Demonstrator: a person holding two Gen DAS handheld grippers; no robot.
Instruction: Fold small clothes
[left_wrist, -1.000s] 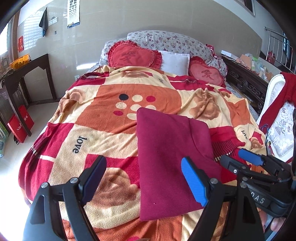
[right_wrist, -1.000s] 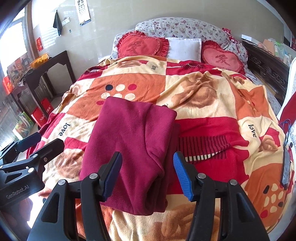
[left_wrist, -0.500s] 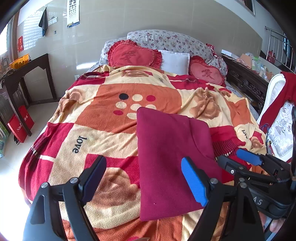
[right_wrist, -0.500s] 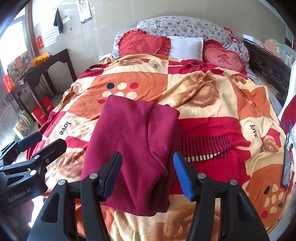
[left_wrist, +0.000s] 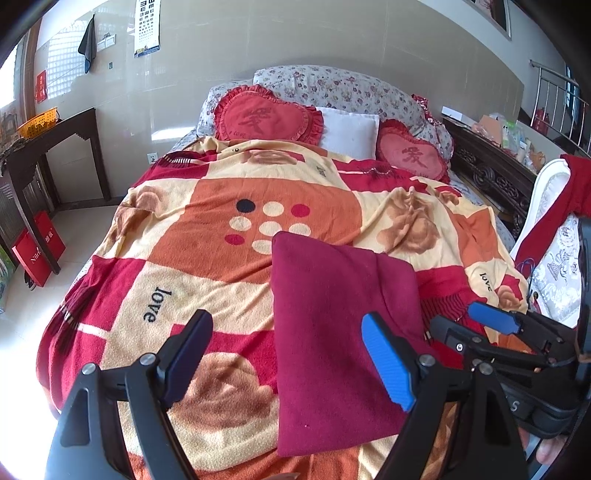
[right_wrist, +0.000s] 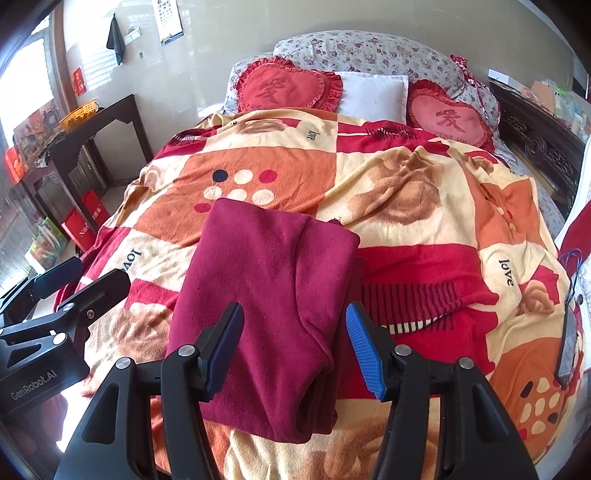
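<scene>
Where folded garment (right_wrist: 266, 306) overlaps, blanket (right_wrist: 406, 206) hidden

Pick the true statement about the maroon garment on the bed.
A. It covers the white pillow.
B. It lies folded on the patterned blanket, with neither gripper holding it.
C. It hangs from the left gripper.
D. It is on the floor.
B: the maroon garment lies folded on the patterned blanket, both grippers open above it.

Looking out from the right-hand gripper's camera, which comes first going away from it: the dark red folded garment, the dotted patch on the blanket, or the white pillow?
From the right gripper:
1. Dark red folded garment, just below and ahead.
2. Dotted patch, mid-bed, left of centre.
3. White pillow, at the headboard, between two heart cushions.
</scene>
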